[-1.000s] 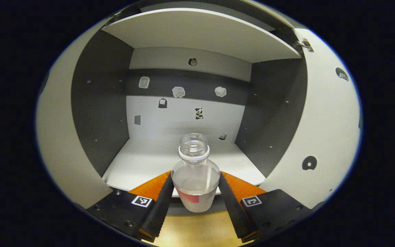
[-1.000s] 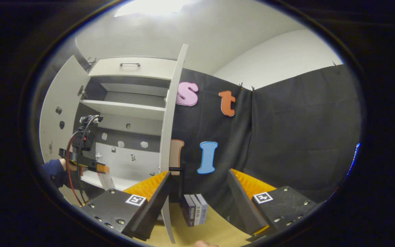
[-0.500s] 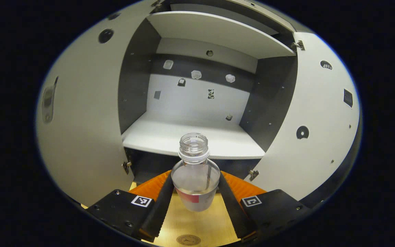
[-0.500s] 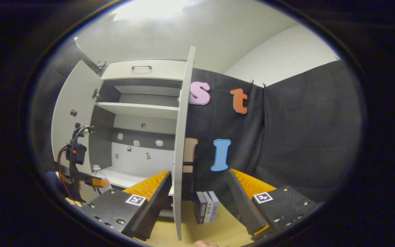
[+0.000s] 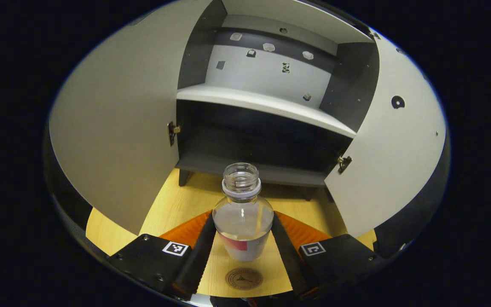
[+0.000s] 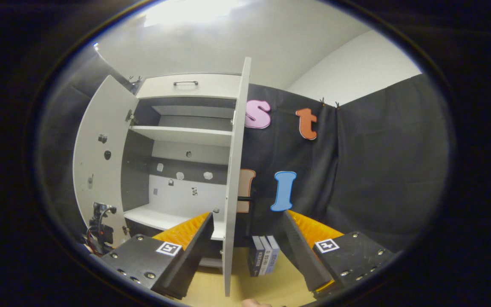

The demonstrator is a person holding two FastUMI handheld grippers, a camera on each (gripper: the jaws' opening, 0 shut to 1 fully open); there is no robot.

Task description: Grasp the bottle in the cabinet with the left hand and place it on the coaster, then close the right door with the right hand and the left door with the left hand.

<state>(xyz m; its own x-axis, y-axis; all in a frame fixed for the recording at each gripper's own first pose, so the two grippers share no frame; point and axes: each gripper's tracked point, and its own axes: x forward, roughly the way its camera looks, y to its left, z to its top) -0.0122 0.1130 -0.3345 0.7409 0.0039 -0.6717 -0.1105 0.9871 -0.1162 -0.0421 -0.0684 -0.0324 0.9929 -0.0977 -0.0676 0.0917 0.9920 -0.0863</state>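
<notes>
A clear uncapped bottle (image 5: 242, 221) with a red label hangs upright above the wooden table, my left gripper (image 5: 243, 238) shut on its body. A round brown coaster (image 5: 243, 278) lies on the table just below and nearer than the bottle. Beyond it stands the cabinet (image 5: 267, 106) with its left door (image 5: 117, 128) and right door (image 5: 394, 153) swung open. In the right gripper view my right gripper (image 6: 247, 247) is open and holds nothing; the right door (image 6: 235, 170) stands edge-on between its fingers, farther off. The left gripper (image 6: 99, 230) appears low at the left there.
Several upright books (image 6: 264, 261) stand on the table right of the cabinet. The cabinet has a middle shelf (image 5: 267, 104), an upper shelf (image 6: 186, 134) and a top drawer with a handle (image 6: 186, 83). Black cloth wall (image 6: 377, 170) closes the right side.
My left gripper has drawn the bottle out of the cabinet and down toward the table; the coaster has come into sight beneath it. The right gripper view has shifted slightly left.
</notes>
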